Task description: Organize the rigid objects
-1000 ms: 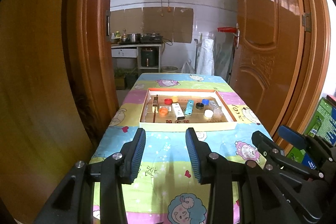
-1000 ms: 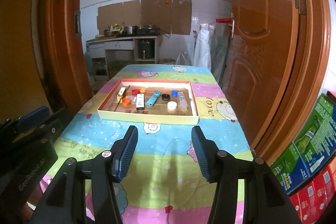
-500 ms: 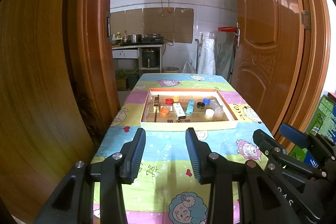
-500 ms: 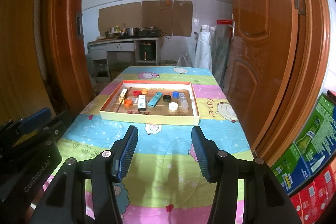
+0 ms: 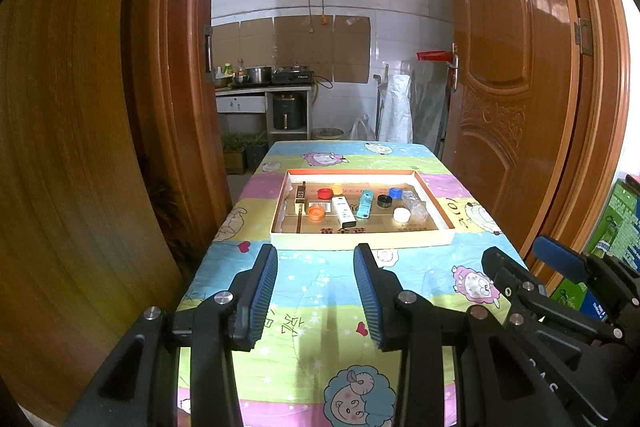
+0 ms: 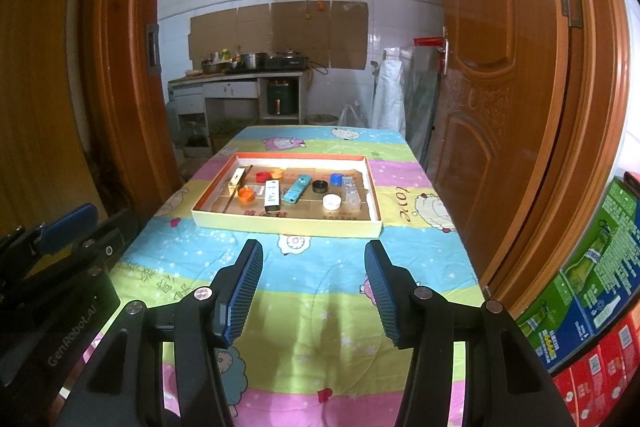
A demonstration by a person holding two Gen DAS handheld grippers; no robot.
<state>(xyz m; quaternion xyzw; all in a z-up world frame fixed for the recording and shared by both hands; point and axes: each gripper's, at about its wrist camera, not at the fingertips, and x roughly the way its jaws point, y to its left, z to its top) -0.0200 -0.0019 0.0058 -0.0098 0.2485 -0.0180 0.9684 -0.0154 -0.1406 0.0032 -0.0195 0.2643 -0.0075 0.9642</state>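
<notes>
A shallow cardboard tray (image 5: 362, 239) (image 6: 286, 223) lies mid-table and holds several small items: an orange cap (image 5: 316, 212) (image 6: 246, 195), a red cap (image 5: 324, 192), a white box (image 5: 343, 211) (image 6: 272, 193), a teal case (image 5: 364, 203) (image 6: 297, 189), a black cap (image 5: 384, 201), a blue cap (image 5: 395, 192), a white cap (image 5: 401, 214) (image 6: 331, 201) and a clear bottle (image 5: 414, 203). My left gripper (image 5: 315, 255) is open, well short of the tray. My right gripper (image 6: 313, 251) is open too, above bare cloth. Nothing sits between either pair of fingers.
The table wears a cartoon-sheep cloth (image 5: 320, 315). Wooden doors (image 5: 516, 75) flank it on both sides. Printed cartons (image 6: 592, 287) are stacked at the right. A kitchen counter with pots (image 5: 264, 83) stands behind the table. The other gripper's body (image 5: 560, 311) shows at the lower right.
</notes>
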